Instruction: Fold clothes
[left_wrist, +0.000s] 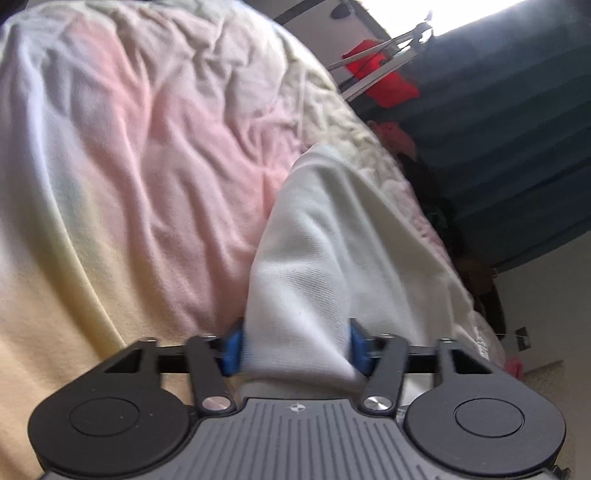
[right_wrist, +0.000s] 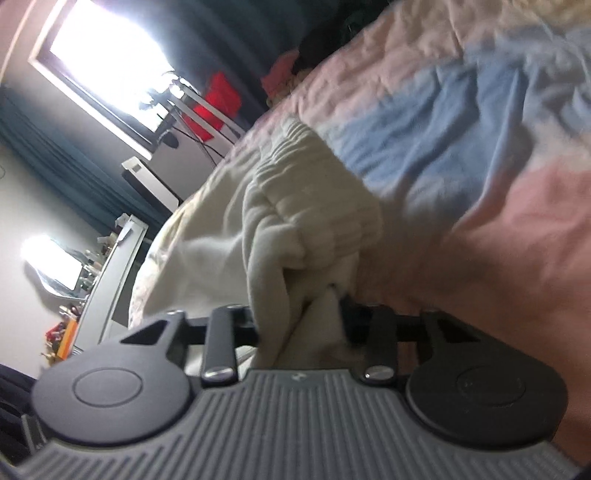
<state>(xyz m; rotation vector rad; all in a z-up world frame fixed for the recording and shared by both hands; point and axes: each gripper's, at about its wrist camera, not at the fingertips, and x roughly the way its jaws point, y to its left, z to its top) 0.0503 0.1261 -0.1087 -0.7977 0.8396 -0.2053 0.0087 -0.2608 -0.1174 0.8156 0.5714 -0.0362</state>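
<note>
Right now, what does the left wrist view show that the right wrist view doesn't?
Only the left wrist view shows the blue pads of the left claw, shut on smooth white garment fabric. Only the right wrist view shows a ribbed cuff or hem bunched in the right claw, a blue patch of bedspread, and a cluttered shelf. Both show the pastel bedspread, teal curtain and bright window.

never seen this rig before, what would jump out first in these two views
First, the white garment: it fills the middle of both wrist views, and each hand-held gripper is clamped on it, the left hand-held gripper between blue pads and the right hand-held gripper on a bunched, ribbed part. Behind it lies a rumpled pastel bedspread in pink, yellow and blue. A glaring window beside dark teal curtains, with something bright red nearby, draws the eye next.
</note>
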